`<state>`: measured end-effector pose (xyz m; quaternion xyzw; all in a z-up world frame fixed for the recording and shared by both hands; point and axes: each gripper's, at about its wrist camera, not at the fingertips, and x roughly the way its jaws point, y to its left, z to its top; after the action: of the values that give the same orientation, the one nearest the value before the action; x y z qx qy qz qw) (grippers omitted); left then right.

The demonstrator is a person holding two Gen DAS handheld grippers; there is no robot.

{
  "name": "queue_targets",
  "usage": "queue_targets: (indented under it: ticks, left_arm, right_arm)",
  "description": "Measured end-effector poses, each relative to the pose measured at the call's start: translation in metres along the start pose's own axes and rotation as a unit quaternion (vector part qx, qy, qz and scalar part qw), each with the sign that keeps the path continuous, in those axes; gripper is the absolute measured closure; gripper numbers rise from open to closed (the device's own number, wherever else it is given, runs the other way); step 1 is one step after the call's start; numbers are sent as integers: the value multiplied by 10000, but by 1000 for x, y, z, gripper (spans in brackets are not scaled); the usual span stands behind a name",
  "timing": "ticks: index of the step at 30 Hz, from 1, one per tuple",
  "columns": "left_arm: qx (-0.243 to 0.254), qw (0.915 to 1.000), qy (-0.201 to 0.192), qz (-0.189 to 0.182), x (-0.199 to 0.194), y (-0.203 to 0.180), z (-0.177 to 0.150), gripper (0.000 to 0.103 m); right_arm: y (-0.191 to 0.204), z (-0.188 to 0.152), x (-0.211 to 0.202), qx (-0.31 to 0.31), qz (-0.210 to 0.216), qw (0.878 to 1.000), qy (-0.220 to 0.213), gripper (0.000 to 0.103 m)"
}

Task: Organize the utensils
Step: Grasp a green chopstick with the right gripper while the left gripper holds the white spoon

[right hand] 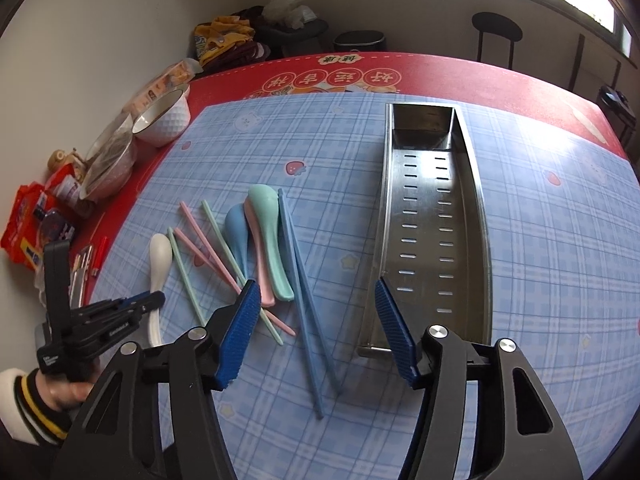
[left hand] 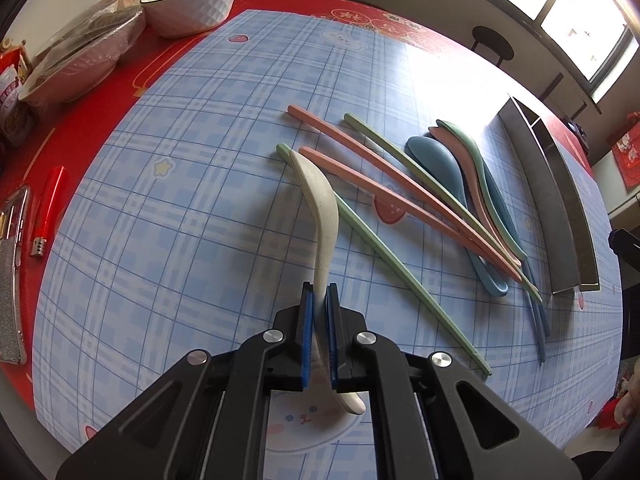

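Slippage is the main worry: the left tongs (left hand: pixel 320 300) are clamped on the slim handle of the white spoon (left hand: pixel 320 208), whose bowl lies far out from the pads, so the spoon could swivel in the grip or drop as it is lifted, and its bowl lies right beside a green chopstick (left hand: pixel 384 256) that it might drag along. The right tongs (right hand: pixel 316 300) stand apart with nothing between them, above the near ends of the blue chopsticks (right hand: pixel 304 292) and the near end of the steel tray (right hand: pixel 436 216); closing from here could knock the crossed pile rather than pick one piece cleanly. Pink chopsticks (left hand: pixel 384 188), the blue spoon (left hand: pixel 440 168) and the green spoon (right hand: pixel 268 232) lie on the table (right hand: pixel 540 240), left of the tray, which holds no utensils yet.
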<state>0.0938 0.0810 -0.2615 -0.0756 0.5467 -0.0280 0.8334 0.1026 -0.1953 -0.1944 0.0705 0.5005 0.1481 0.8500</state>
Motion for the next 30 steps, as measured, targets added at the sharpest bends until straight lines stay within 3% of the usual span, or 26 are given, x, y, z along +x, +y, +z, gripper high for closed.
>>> queue_targets:
  ticks: [2,5,10,17,24,30]
  left_arm:
    - [-35,10000,10,4,-2,3,-1,97]
    - [-146,9999,-9,41,-6,12,-4,97]
    - [-342,9992,-96,171,-12,30,-8,97]
    - [-306,9992,-172,201,-15,37,-9,96]
    - [-346,9992,-193,17,-14,42,-9,96]
    - [-349,9991,-215,-45,-14,43,-10,96]
  right_arm:
    - [8,2,8,-285,109,9995,23,73]
    - [22,9,26,-541,383,9976,178,83]
    - [57,27,64,-1157,604,9909,321,86]
    - [104,45,121,-2148,379,9740,606,90]
    - [116,45,148,-2322,371,9677,913,91]
    - [111,45,159,-2103,362,9708,1099,94]
